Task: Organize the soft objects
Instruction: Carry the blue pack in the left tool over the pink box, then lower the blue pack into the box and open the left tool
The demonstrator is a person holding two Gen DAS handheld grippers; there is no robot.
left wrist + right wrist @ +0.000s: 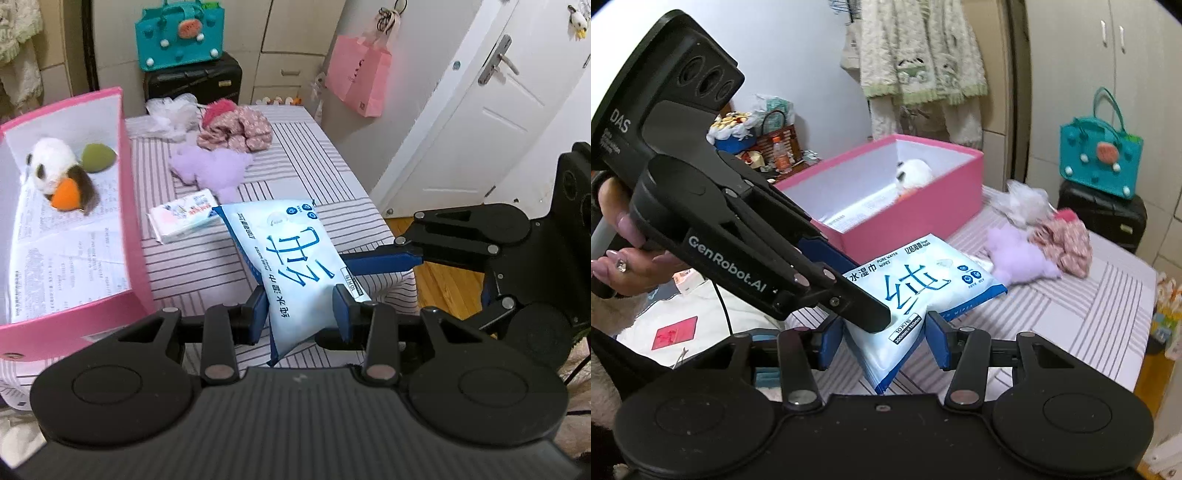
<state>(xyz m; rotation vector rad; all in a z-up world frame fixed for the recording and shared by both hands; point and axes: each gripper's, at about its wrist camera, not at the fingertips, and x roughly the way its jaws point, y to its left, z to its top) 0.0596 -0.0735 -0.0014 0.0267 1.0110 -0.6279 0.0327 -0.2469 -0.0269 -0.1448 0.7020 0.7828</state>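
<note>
Looking along your left gripper (300, 312), you see its blue pads pinching the near end of the wet wipes pack (291, 254), which hangs lifted over the front edge of the striped table (317, 155). Your right gripper (384, 258) reaches in from the right and clamps the same pack's right edge. At the table's left edge stands the pink box (129, 229) with a plush toy (55, 166) inside; a tissue packet (184, 218) lies just beside it.

From your right wrist, the right gripper (884, 341) squeezes one corner of the pack (923, 280), while the left gripper (849, 291) bites the pack's left side. A purple plush (1023, 258) lies towards the table's far edge.
</note>
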